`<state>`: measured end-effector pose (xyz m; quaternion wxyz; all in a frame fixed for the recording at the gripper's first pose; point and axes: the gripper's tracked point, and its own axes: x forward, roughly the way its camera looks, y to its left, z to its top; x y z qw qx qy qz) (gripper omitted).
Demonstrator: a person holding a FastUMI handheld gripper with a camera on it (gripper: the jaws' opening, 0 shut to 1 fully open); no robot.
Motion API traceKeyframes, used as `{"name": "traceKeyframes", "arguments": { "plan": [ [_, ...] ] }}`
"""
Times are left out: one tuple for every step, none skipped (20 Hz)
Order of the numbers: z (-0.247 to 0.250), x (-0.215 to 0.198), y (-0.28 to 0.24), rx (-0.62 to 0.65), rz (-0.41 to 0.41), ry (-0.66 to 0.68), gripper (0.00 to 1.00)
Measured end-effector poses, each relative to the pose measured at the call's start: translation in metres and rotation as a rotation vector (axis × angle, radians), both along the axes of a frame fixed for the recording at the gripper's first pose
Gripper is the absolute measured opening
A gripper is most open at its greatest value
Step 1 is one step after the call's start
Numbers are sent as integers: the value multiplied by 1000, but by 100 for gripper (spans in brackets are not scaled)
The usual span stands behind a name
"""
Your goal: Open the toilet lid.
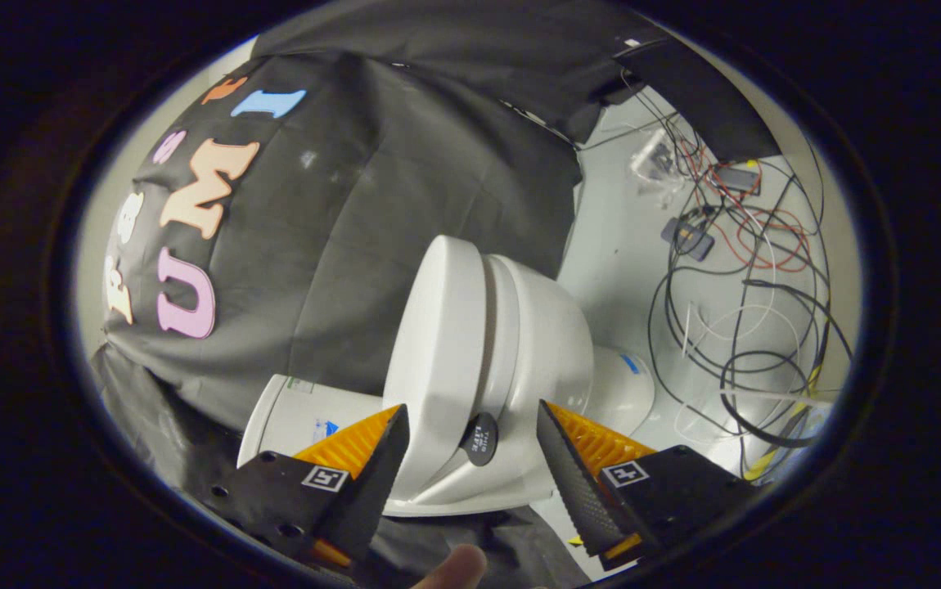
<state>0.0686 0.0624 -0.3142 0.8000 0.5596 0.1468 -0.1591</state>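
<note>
Pale floor (626, 270) seen right of frame; white toilet (520, 343) stood on it at centre, tangle of black, red and white cables (765, 278) strewn at upper right.

Your gripper (470, 446) holds its fingers spread apart, touching nothing, with the toilet (520, 360) just beyond them. The toilet lid (438, 343) sits on the left of the bowl, and the tank (299, 413) lies further left, behind your left finger. To the far right, a tangle of cables (749, 286) hangs against the wall (618, 245). A fingertip (454, 568) shows nearest, below the fingers.
</note>
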Motion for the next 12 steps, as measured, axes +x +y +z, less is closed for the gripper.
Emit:
{"name": "traceKeyframes", "arguments": {
  "plan": [
    [-4,2,2,10,8,11,97],
    [-8,4,2,13,9,24,96],
    [-14,7,5,24,18,45,96],
    [-20,10,9,40,38,67,91],
    [-24,12,16,56,59,81,87],
    [-28,11,15,76,55,95,80],
    [-40,11,19,115,72,145,73],
    [-38,12,23,157,78,114,66],
    [-38,17,26,164,86,115,59],
    [-37,18,23,148,85,106,52],
    [-35,21,22,133,86,89,44],
    [-26,21,26,152,110,65,35]
  ]
}}
